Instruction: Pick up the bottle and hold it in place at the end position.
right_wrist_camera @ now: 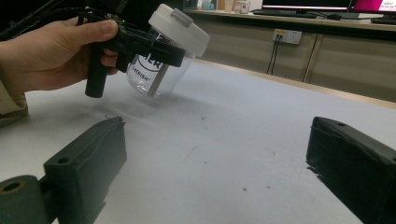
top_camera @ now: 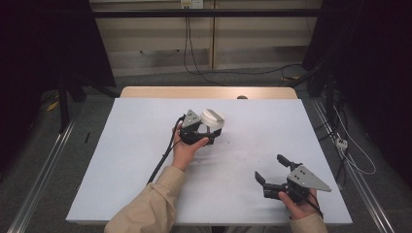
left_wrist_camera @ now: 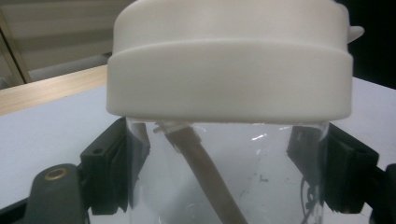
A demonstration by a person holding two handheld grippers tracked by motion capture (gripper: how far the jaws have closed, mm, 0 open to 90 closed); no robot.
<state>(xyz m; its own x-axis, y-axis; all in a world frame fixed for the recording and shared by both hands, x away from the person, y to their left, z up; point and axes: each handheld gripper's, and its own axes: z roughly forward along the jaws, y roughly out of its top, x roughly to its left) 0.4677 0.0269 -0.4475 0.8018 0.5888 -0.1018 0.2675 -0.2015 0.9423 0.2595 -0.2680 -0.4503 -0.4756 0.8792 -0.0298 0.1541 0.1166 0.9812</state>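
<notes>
A clear jar (top_camera: 212,130) with a white lid (top_camera: 212,117) is held tilted near the middle of the white table (top_camera: 126,160), its base edge close to or on the surface. Dark print is seen on its wall in the right gripper view: large letters ending "ER", with "CHERISH" below. A brown straw-like piece (left_wrist_camera: 205,172) is seen inside. The left claw (top_camera: 206,133) is clamped on the jar's wall below the lid. The right claw (top_camera: 272,167) is held spread wide, gripping nothing, well apart at the table's near right.

Clear white-lidded jar (top_camera: 212,124) tilted, mid-table.
</notes>
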